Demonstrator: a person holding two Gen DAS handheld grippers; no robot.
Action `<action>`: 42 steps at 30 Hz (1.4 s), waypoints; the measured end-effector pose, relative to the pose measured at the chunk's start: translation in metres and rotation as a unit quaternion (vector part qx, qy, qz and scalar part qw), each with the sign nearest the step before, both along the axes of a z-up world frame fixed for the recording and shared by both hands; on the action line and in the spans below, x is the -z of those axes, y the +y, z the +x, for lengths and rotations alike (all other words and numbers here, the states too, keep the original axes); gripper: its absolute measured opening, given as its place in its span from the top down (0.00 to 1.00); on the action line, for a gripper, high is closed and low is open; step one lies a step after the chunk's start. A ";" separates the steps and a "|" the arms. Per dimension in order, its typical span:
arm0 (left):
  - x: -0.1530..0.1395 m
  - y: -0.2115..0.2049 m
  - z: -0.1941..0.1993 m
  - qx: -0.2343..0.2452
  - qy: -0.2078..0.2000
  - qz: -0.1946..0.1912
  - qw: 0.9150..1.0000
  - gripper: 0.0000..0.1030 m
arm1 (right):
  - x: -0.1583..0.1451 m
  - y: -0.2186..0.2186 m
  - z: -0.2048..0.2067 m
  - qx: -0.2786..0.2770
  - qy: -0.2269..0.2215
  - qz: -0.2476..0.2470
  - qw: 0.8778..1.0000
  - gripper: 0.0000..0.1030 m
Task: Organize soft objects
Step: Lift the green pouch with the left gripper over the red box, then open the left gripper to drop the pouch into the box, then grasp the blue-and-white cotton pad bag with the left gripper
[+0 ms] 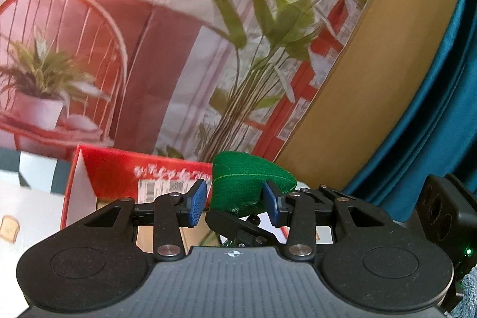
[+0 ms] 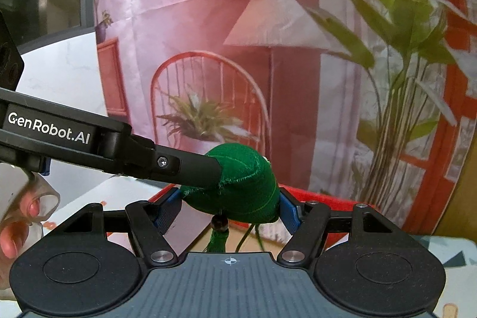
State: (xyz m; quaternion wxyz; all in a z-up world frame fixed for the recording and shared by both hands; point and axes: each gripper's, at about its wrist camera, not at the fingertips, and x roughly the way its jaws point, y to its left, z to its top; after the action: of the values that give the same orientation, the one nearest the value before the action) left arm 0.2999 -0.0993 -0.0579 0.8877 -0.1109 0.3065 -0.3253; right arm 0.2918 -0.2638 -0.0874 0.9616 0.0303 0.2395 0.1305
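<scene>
- My right hand-held gripper (image 2: 229, 209) is clamped on a green stuffed pouch (image 2: 244, 187); the blue pads (image 2: 288, 212) press on both of its sides.
- A dark bead (image 2: 219, 223) and a green tassel (image 2: 219, 242) hang from the underside of the pouch, between my right jaws.
- My left hand-held gripper (image 1: 235, 203) comes in from the left in the right wrist view, and one of its black fingers (image 2: 190, 169) lies against the pouch's left face.
- In the left wrist view the same green stuffed pouch (image 1: 247, 181) sits between my left pads (image 1: 196, 206). The right pad touches the cloth; a thin gap shows at the left pad, so I cannot tell whether this gripper truly grips.
- A black finger of my right gripper (image 1: 238, 225) crosses below the pouch in that view.
- Part of a hand (image 2: 18, 225) shows at the left edge of the right wrist view, behind a clear plastic loop.
- Just beyond and below the pouch stands an open red cardboard box (image 1: 119, 169) with a white label on its inner wall.
- The box stands on a table (image 1: 26, 204) with a white printed cover.
- Behind it hangs a printed backdrop (image 2: 208, 35) of a pink room with a lamp, a red chair and potted plants.
- A teal curtain (image 1: 441, 109) hangs at the right, beside a yellowish board (image 1: 372, 94).
</scene>
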 end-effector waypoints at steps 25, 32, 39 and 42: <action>0.051 0.008 -0.010 -0.017 0.079 0.073 0.994 0.33 | 0.048 -0.007 -0.024 0.051 0.080 0.008 0.995 0.23; 0.054 0.043 -0.049 -0.027 0.078 0.081 0.993 0.33 | 0.045 -0.004 -0.067 0.049 0.074 -0.001 0.996 0.23; 0.061 0.057 -0.087 -0.032 0.061 0.108 0.992 0.33 | 0.051 0.007 -0.107 0.051 0.073 0.006 0.996 0.23; 0.068 0.059 -0.097 -0.032 0.066 0.114 0.991 0.33 | 0.059 0.013 -0.119 0.053 0.081 0.004 0.995 0.23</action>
State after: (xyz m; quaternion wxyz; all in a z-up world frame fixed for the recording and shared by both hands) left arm 0.2032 -0.0407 -0.1262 0.8824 -0.0404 0.3958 -0.2513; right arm 0.1732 -0.2513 -0.1460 0.9446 0.0567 0.3139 0.0777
